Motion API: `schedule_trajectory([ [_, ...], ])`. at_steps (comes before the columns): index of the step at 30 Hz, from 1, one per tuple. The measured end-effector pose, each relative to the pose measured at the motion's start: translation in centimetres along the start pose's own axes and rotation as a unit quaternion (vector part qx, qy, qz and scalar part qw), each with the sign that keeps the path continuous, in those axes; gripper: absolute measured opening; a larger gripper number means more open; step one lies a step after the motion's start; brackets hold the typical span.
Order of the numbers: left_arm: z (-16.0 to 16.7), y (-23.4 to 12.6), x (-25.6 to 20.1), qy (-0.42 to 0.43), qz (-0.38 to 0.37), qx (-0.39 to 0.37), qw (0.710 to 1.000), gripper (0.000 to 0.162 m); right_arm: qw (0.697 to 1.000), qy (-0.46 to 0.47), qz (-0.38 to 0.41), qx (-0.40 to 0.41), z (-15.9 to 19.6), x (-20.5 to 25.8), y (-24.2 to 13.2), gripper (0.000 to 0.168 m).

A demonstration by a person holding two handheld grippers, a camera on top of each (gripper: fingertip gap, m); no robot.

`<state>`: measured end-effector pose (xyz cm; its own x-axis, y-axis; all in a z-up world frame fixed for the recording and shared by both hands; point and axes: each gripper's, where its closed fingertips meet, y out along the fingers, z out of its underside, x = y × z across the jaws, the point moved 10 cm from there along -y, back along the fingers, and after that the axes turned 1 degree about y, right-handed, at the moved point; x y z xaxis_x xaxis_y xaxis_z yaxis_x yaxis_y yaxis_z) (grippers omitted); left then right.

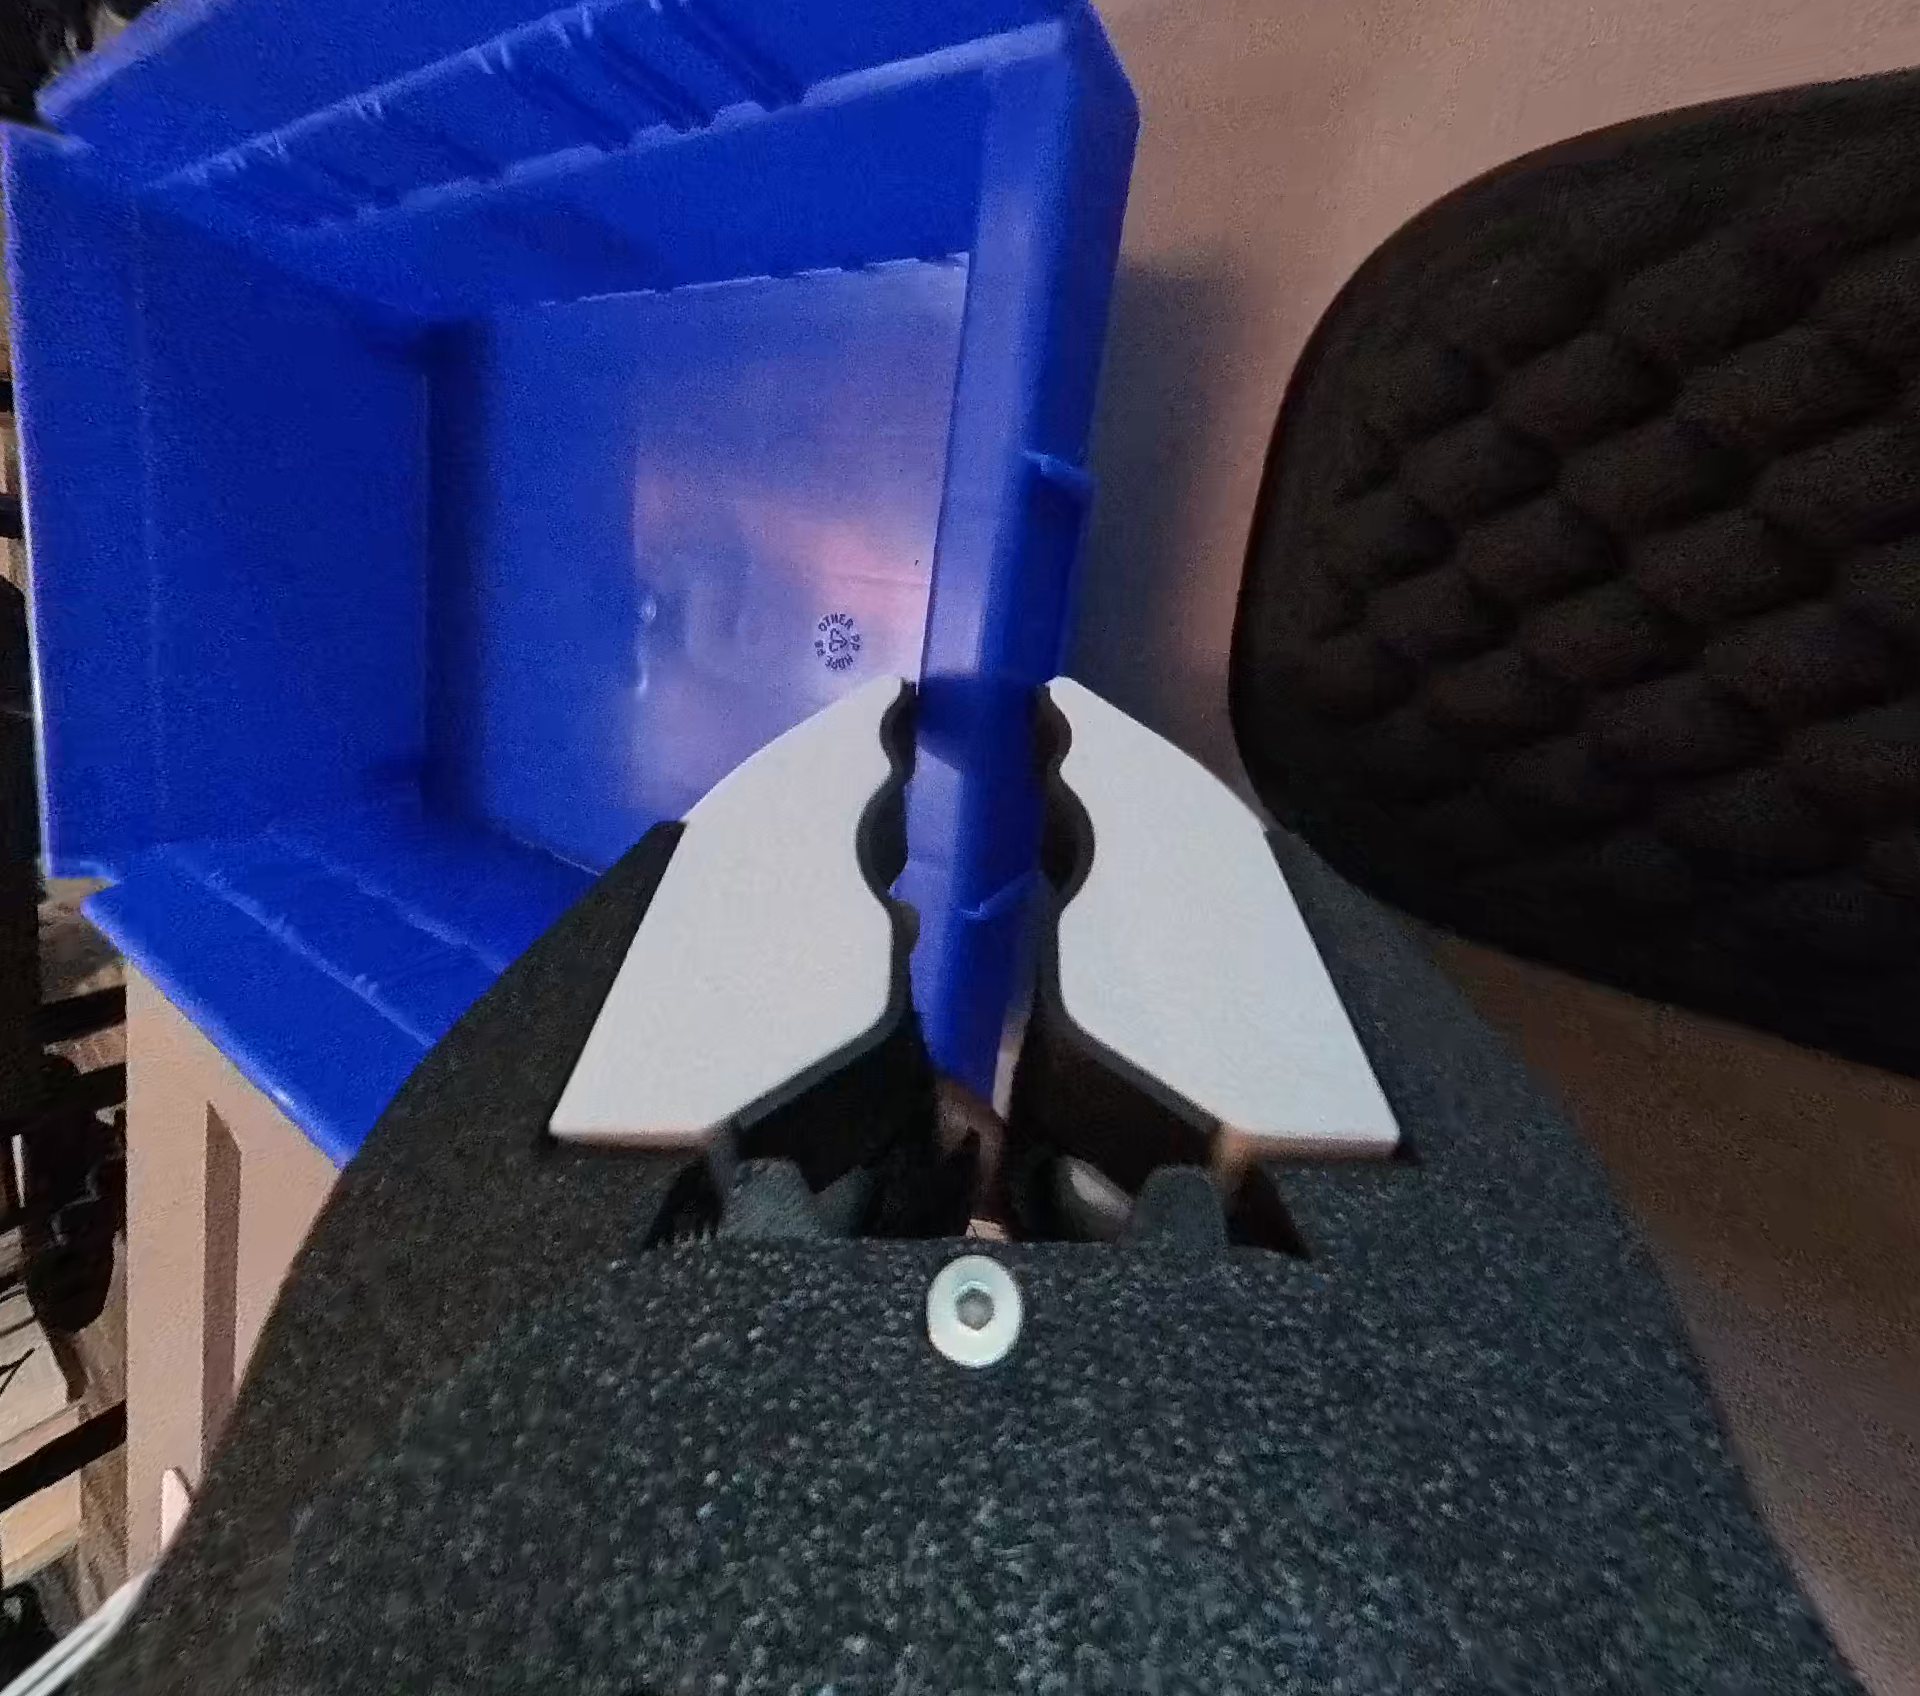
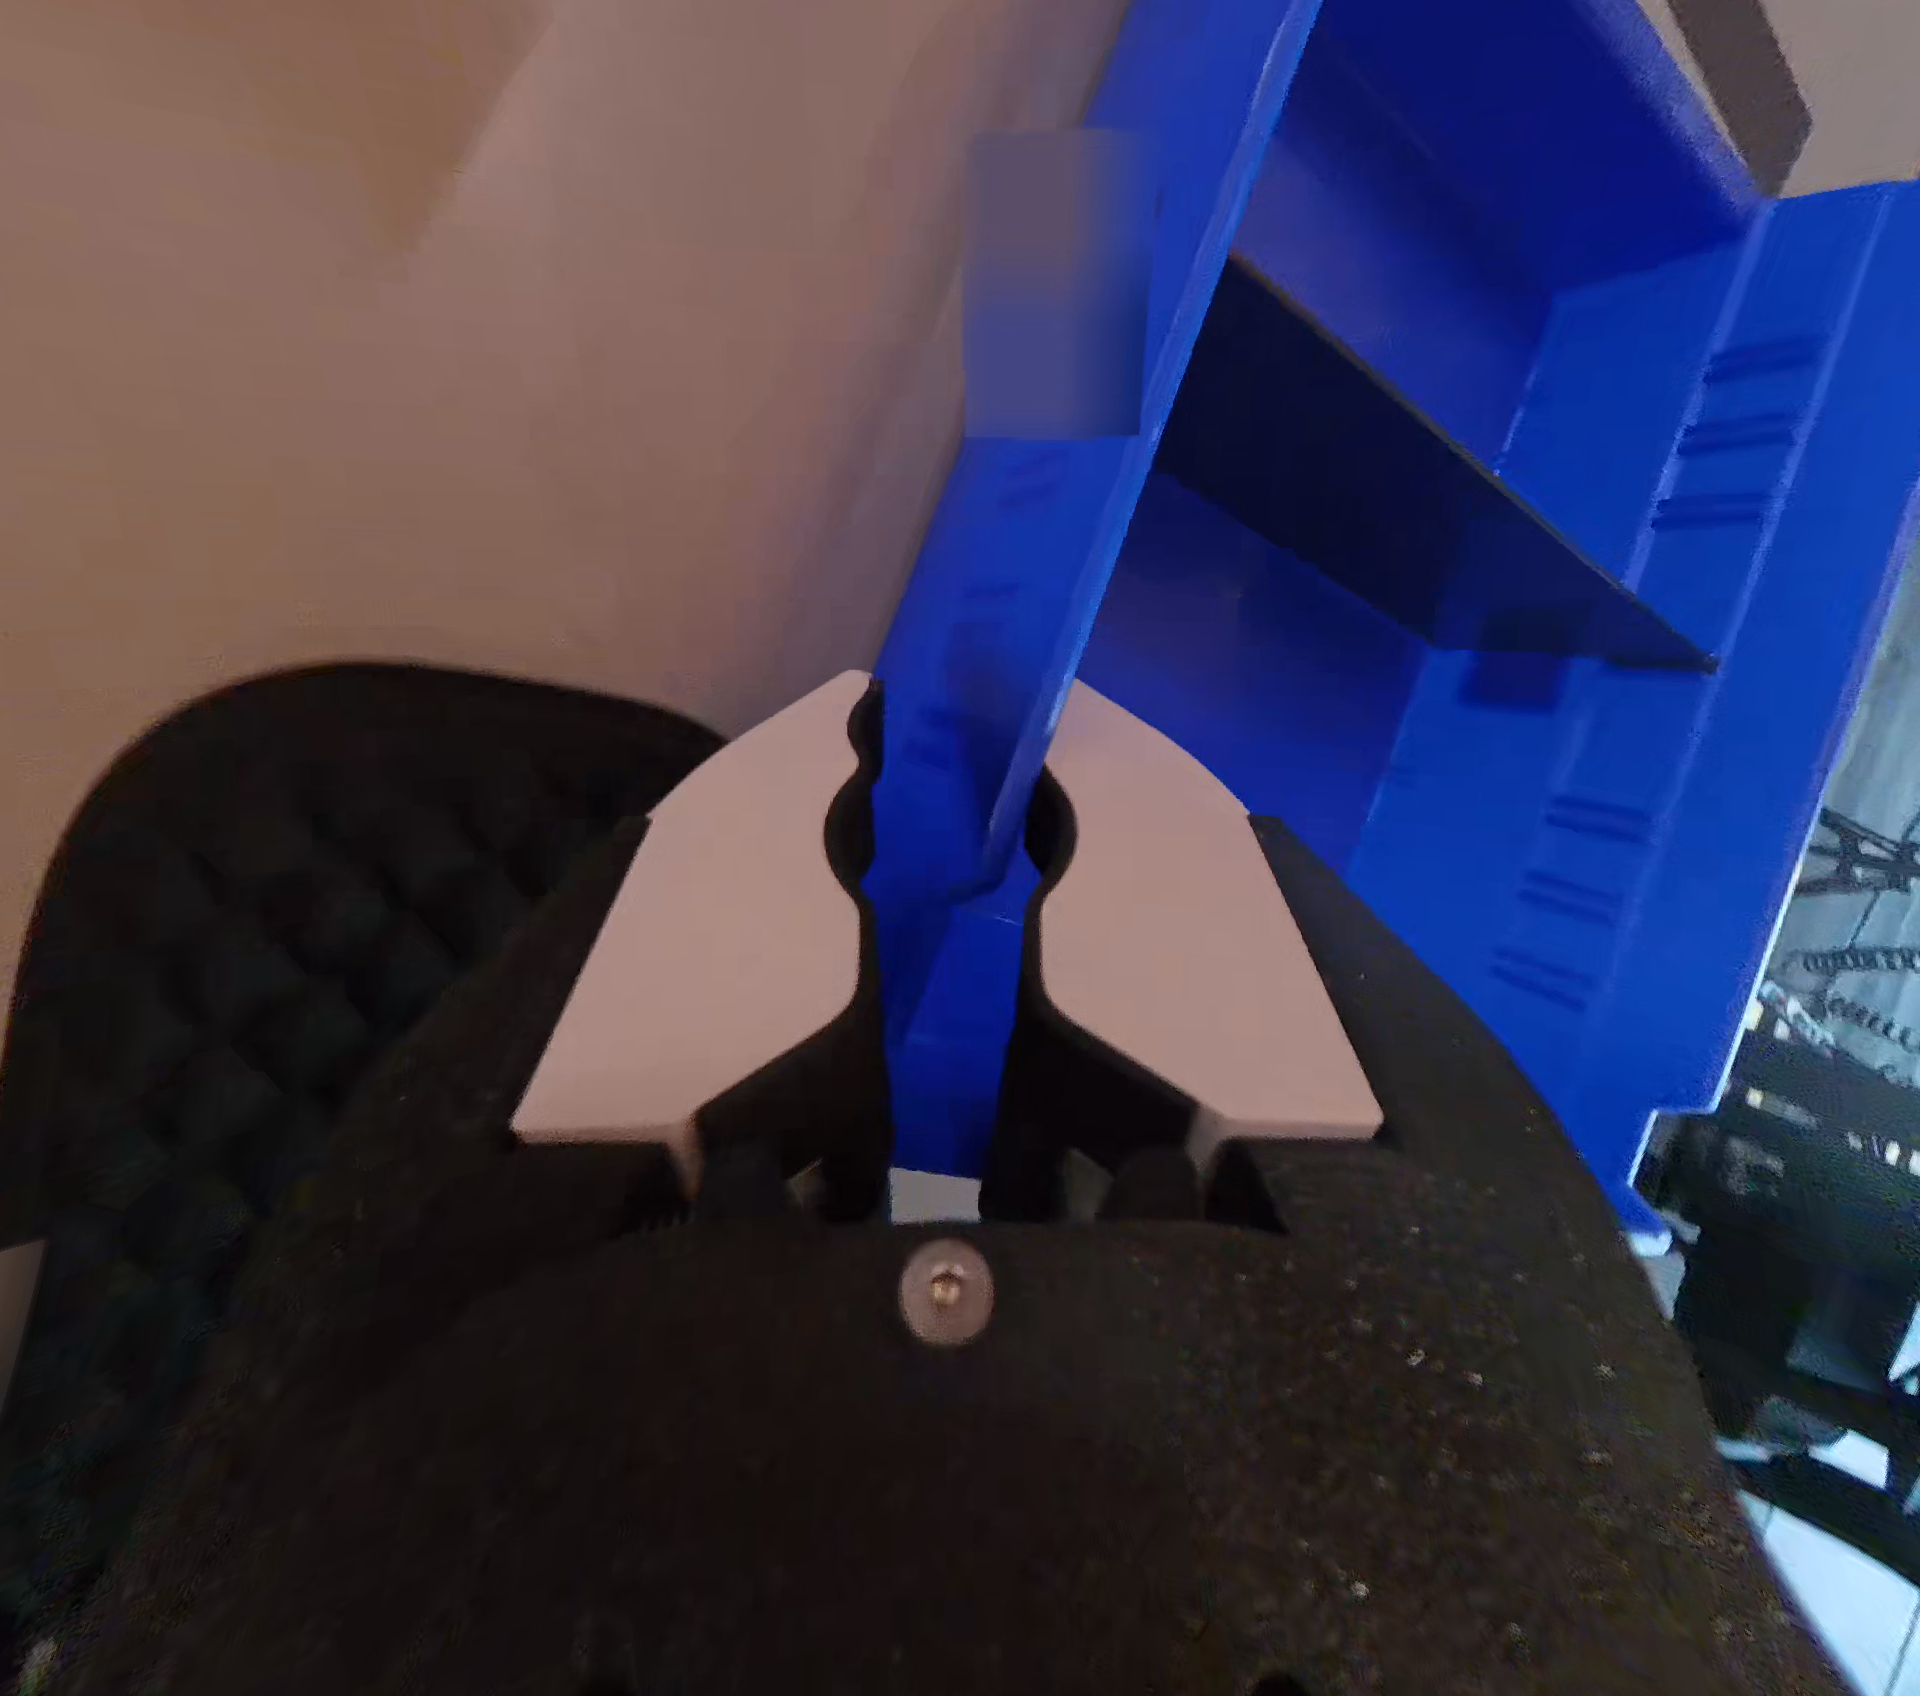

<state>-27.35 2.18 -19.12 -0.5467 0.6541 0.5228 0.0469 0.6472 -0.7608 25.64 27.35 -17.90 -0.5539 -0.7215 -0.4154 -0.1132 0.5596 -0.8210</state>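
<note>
My left gripper (image 1: 971,701) is shut on the side wall of a blue plastic bin (image 1: 520,451), which is lifted and tipped so its open, empty inside faces the camera. My right gripper (image 2: 961,711) is shut on the side wall of a blue plastic bin (image 2: 1403,399) too. That bin has a black divider plate (image 2: 1382,483) across its inside. Each wall runs between the white fingers (image 1: 769,919) (image 2: 717,940). I cannot tell whether both views show the same bin.
A black quilted chair back (image 1: 1621,555) stands to the right in the left wrist view and at lower left in the right wrist view (image 2: 260,919). A plain beige wall (image 2: 468,192) is behind. Dark racks with cables (image 2: 1849,1023) show at the far right. There is about 55 centimetres between the tips of the two grippers.
</note>
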Motion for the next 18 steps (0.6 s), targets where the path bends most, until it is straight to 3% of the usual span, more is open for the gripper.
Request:
schedule_trajectory([
  [11,2.7,-0.8,0.4,-0.013,0.002,-0.043,0.999,0.022,0.976,0.173,-0.058,-0.117,-2.6,-0.3,-0.4,0.025],
  [18,2.7,-0.3,0.2,-0.021,-0.035,-0.06,0.997,0.023,0.972,0.179,-0.052,-0.145,-3.1,0.1,-0.4,0.031],
])
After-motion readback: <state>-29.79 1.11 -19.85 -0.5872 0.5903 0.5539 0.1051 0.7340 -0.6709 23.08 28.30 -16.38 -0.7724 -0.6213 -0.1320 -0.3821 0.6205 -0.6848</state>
